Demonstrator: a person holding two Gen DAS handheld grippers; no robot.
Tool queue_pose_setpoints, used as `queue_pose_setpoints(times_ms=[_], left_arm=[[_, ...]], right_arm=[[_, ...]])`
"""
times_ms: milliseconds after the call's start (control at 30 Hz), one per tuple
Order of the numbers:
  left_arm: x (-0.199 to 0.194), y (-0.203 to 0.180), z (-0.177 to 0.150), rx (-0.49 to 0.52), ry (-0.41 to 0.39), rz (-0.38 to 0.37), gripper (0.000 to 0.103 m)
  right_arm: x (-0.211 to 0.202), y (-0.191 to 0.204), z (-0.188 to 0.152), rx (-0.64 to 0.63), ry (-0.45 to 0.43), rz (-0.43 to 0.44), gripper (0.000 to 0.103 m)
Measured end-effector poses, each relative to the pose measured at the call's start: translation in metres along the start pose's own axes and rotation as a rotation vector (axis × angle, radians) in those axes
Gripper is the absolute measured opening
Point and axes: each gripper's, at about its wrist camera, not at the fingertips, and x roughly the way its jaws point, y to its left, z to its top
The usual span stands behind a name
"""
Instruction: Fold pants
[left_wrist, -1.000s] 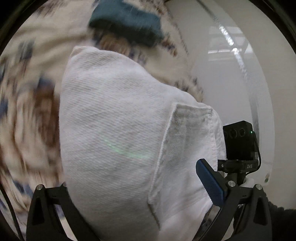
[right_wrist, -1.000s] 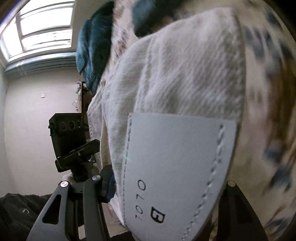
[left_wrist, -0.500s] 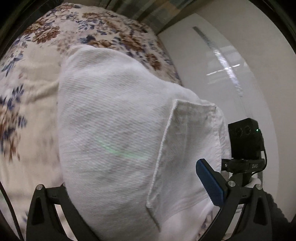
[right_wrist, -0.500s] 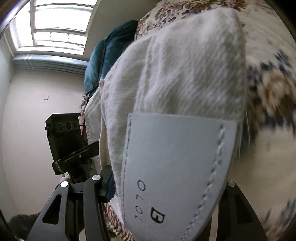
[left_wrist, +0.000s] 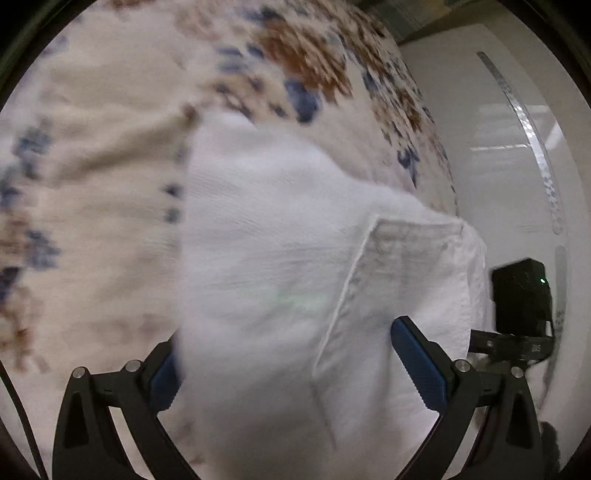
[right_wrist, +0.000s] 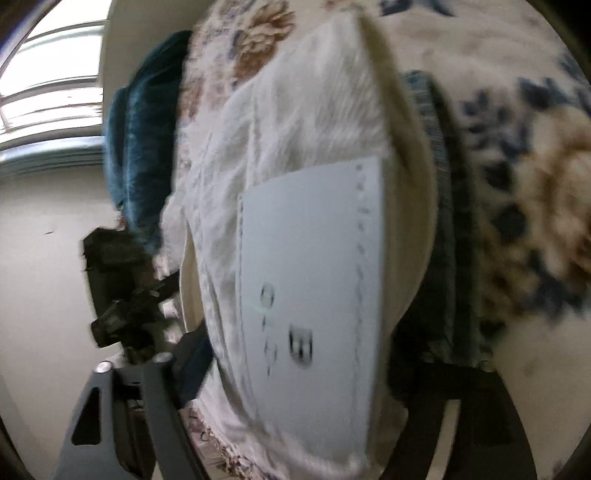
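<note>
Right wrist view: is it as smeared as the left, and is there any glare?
Right wrist view: heavy motion blur, the patch print on the pants is unreadable, the window is blown out. Left wrist view: bedspread smeared, pocket seam still traceable, streak glare on the white panel.

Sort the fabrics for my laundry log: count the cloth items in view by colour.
White: 1, the pants
Teal: 1, a cloth beside the floral bedspread
Floral: 1, the bedspread
Total: 3
</note>
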Motion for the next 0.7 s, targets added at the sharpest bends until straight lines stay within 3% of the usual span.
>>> queue_pose_setpoints(times_ms=[67, 167, 267, 367, 467, 700], left_arm=[[-0.026, -0.007, -0.004, 0.014, -0.068, 0.108, 0.102], [-0.057, -0.02, -0.017, 0.049, -0.174, 0.284, 0.102], [-0.088, -0.046, -0.049, 0.096, -0.206, 0.381, 0.103], [-0.114, -0.076, -0.075, 0.123, -0.224, 0.452, 0.103], [-0.145, -0.107, -0.103, 0.164, -0.268, 0.513, 0.103], [-0.243, -0.173, -0.182, 0.19, -0.362, 0.512, 0.103]], right_arm=[[-0.018, 0.013, -0.012, -0.062, -0.052, -0.195, 0.093], [-0.047, 0.039, -0.043, -0.112, -0.164, -0.45, 0.093], [-0.08, 0.076, -0.084, -0.164, -0.279, -0.657, 0.093], [-0.099, 0.117, -0.126, -0.169, -0.367, -0.73, 0.093], [-0.134, 0.151, -0.178, -0.142, -0.422, -0.74, 0.093], [-0.237, 0.242, -0.311, -0.14, -0.54, -0.725, 0.093]])
